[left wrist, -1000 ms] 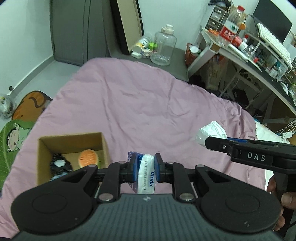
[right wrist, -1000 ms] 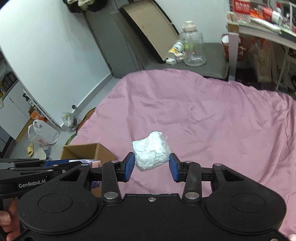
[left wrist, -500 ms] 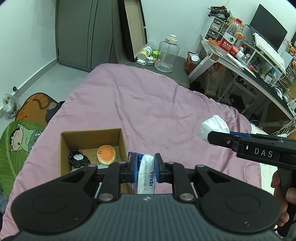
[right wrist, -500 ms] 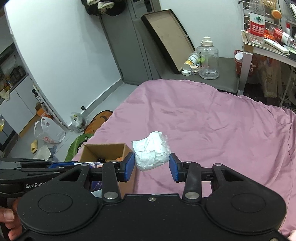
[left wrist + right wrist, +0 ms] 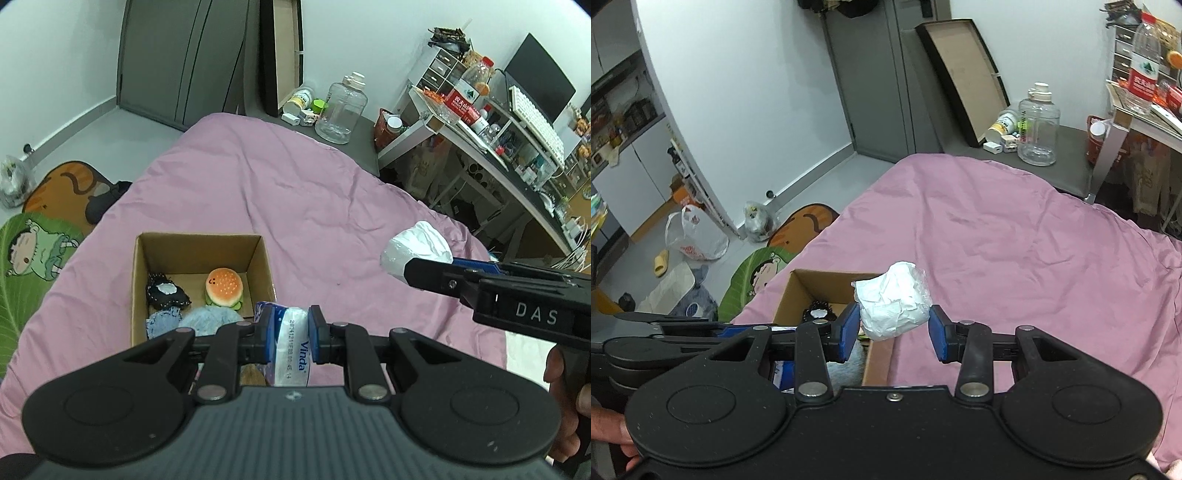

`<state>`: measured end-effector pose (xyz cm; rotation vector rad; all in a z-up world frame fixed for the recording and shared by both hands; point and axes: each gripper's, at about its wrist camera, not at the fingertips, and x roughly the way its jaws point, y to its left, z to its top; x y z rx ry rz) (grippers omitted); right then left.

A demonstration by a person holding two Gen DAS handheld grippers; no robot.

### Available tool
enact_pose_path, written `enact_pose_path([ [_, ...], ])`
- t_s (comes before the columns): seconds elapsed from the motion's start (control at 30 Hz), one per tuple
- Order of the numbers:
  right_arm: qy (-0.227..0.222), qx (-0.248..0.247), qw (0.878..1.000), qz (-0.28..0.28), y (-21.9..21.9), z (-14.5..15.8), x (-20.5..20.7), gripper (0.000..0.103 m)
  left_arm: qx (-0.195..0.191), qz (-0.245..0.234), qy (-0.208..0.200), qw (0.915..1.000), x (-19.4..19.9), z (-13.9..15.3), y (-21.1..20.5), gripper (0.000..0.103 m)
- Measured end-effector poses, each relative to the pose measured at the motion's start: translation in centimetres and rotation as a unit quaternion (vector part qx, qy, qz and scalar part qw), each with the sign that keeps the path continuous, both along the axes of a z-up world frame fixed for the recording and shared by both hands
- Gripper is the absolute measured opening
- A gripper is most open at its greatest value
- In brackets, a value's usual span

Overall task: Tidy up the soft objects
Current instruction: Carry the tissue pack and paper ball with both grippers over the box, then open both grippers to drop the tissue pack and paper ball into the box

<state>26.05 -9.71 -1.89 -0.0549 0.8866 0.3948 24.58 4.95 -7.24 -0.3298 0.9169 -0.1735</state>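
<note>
My left gripper [image 5: 289, 334] is shut on a blue and white Vinda tissue pack [image 5: 291, 345], held just off the near right corner of an open cardboard box [image 5: 142, 273]. The box sits on the pink bed cover and holds a burger plush [image 5: 224, 287], a black and white plush [image 5: 166, 295] and a pale blue fluffy piece [image 5: 210, 320]. My right gripper [image 5: 893, 328] is shut on a crumpled white wad in clear wrap [image 5: 894, 304], hanging over the box's right wall [image 5: 875, 360]. In the left wrist view that wad [image 5: 415, 251] shows at the right, above the bed.
The pink bed cover [image 5: 295, 206] spreads ahead. Beyond its far edge stand a big clear jug [image 5: 341, 110] and small bottles on a grey platform. A cluttered desk [image 5: 517, 155] runs along the right. Cartoon floor mats [image 5: 33, 236] and bags lie on the floor to the left.
Both grippers have drawn back along the bed with their loads still held. The box now lies closer to the middle of both views, with more of its inside showing.
</note>
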Motion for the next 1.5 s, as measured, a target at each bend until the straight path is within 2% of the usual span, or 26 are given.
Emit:
enact_pose_path([
  [0.33,0.006,-0.024,1.0,-0.003,2.2,-0.5,-0.4,0.04,-0.048,-0.004,0.016,0.9987,0.4,-2.5,1.4,0.017],
  [0.7,0.022,-0.048,0.999,-0.005,3.8,-2.0,0.3,0.04,-0.084,-0.011,0.04,0.9956,1.5,-5.4,2.2,0.017],
  [0.97,0.039,-0.06,0.997,0.007,5.4,-3.6,1.1,0.04,-0.113,-0.016,0.079,0.9903,2.4,-8.1,2.5,0.019],
  [1.03,0.047,-0.061,0.997,0.009,5.7,-4.2,1.4,0.04,-0.112,-0.02,0.101,0.9883,2.7,-9.0,2.2,0.021],
  [1.13,0.056,-0.061,0.997,0.009,5.9,-4.9,1.7,0.04,-0.111,-0.006,0.112,0.9875,2.7,-9.7,2.7,0.024],
  [1.17,0.059,-0.061,0.996,0.01,6.0,-5.2,1.8,0.04,-0.109,0.0,0.113,0.9877,2.7,-9.7,3.0,0.027],
  [1.5,0.078,-0.058,0.995,0.016,6.9,-7.2,3.4,0.04,-0.09,0.035,0.095,0.9907,2.6,-8.0,5.9,0.031],
])
